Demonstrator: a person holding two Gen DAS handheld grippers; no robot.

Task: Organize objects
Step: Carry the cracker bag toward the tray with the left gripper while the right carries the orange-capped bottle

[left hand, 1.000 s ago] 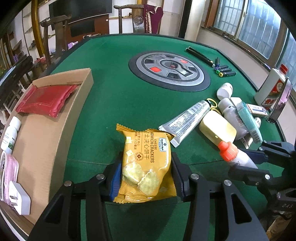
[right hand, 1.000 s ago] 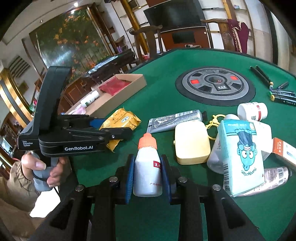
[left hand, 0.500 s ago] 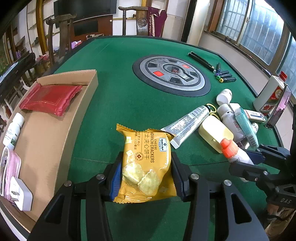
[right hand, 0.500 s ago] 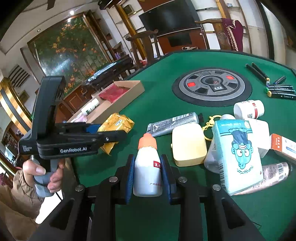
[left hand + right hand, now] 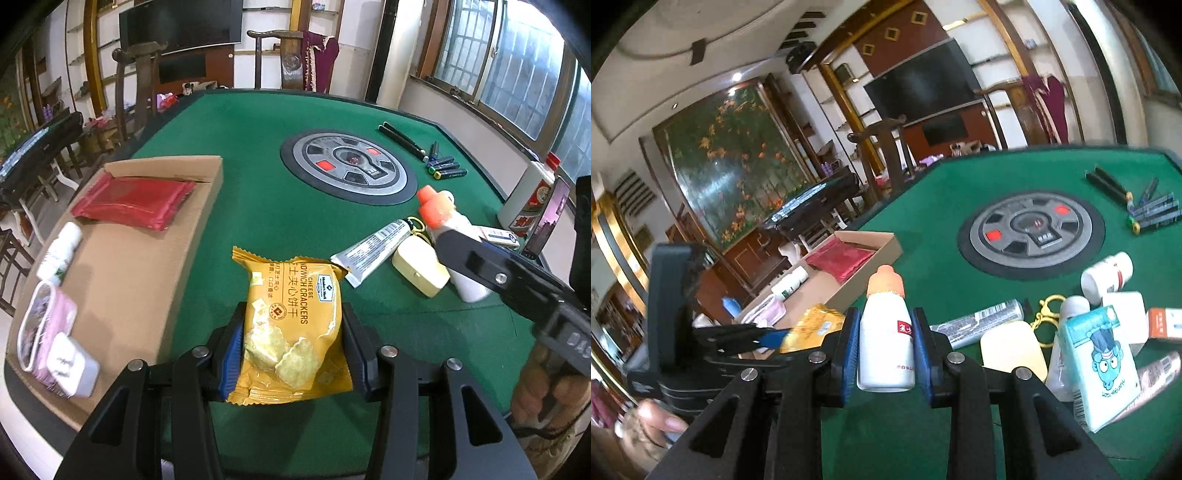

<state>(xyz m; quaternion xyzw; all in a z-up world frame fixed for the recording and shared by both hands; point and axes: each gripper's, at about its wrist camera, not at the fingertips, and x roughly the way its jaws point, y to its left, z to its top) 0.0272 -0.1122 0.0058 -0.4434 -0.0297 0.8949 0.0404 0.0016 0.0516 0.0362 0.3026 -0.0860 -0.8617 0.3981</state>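
Note:
My left gripper (image 5: pixel 291 347) is shut on a yellow packet of cheese sandwich crackers (image 5: pixel 291 325), held above the green table just right of the shallow cardboard box (image 5: pixel 147 266). My right gripper (image 5: pixel 885 350) is shut on a white bottle with an orange cap (image 5: pixel 885 332), lifted off the table and upright between the blue pads. From the left wrist view that bottle (image 5: pixel 436 210) hangs at the right with the right gripper's black body over it. In the right wrist view the left gripper (image 5: pixel 764 338) and the cracker packet (image 5: pixel 812 326) show at the left, near the box (image 5: pixel 875 247).
The box holds a red pouch (image 5: pixel 133 201), a small white bottle (image 5: pixel 59 251), a pink pouch (image 5: pixel 48 332) and a white charger (image 5: pixel 70 363). On the table to the right lie a grey tube (image 5: pixel 373 251), a cream case (image 5: pixel 421 266), a tissue pack (image 5: pixel 1100 362), bottles and markers (image 5: pixel 443 166). A round panel (image 5: pixel 347 166) sits mid-table.
Both grippers have risen with their loads. The orange-capped bottle has come up off the table, and the right wrist view has tilted upward, showing more of the room.

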